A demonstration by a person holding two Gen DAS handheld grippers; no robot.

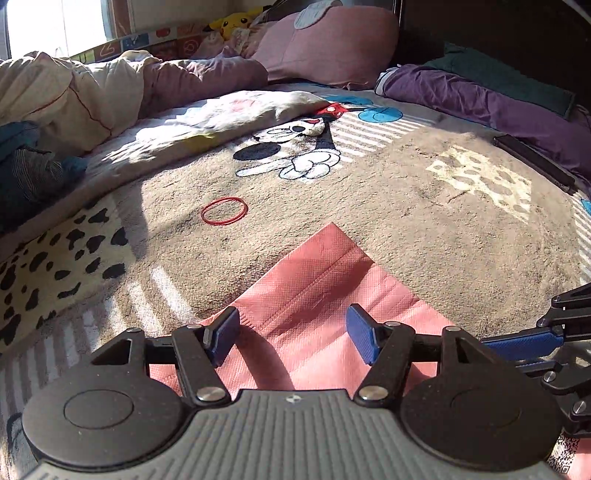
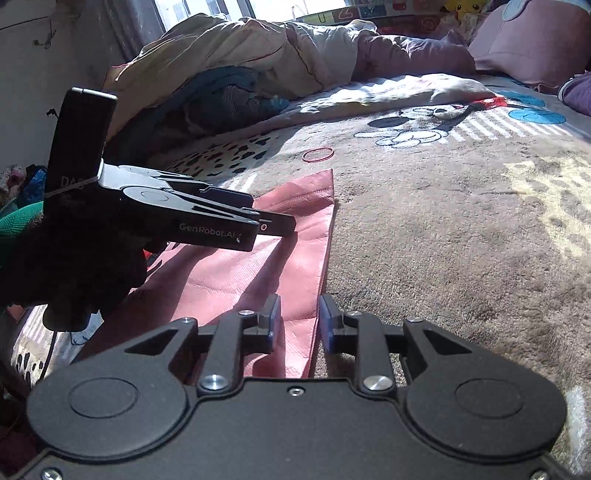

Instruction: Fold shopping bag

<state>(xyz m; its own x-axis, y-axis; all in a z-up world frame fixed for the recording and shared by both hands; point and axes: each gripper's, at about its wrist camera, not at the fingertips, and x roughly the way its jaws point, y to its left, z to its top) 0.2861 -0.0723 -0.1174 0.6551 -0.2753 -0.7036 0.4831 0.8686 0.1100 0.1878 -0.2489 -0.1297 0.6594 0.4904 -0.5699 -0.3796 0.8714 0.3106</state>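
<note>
Underneath everything lies a bed covered by a fuzzy grey-brown blanket (image 1: 406, 229) printed with a cartoon mouse, black spots on cream at one edge, pale stripes and blue shapes. Sunlight falls across it in bright patches from a window (image 1: 55, 26) at the far side. A crumpled cream and mauve quilt (image 1: 92, 88) is heaped along the far edge, with dark blue clothing (image 1: 29, 166) bunched beside it, a pink pillow (image 1: 325, 44) and a yellow plush toy (image 1: 234, 23) at the head end, and purple bedding (image 1: 480, 99) along the dark headboard side. A red rubber band (image 1: 224, 211) lies loose on the blanket, near the far corner of the bag but apart from it. The pink shopping bag (image 1: 314, 288) lies flat on the blanket, a textured non-woven fabric with a stitched seam running along its length and soft creases; its far corner forms a clean point and its right edge is straight in the right wrist view. The left gripper (image 1: 291, 338) hovers low over the bag with its blue-padded jaws spread wide and nothing between them. The right gripper (image 2: 300, 323) sits at the bag's right edge, its jaws parted with that edge between the pads but not pinched. A dark-gloved hand (image 2: 74, 273) with a green sleeve holds the left gripper.
</note>
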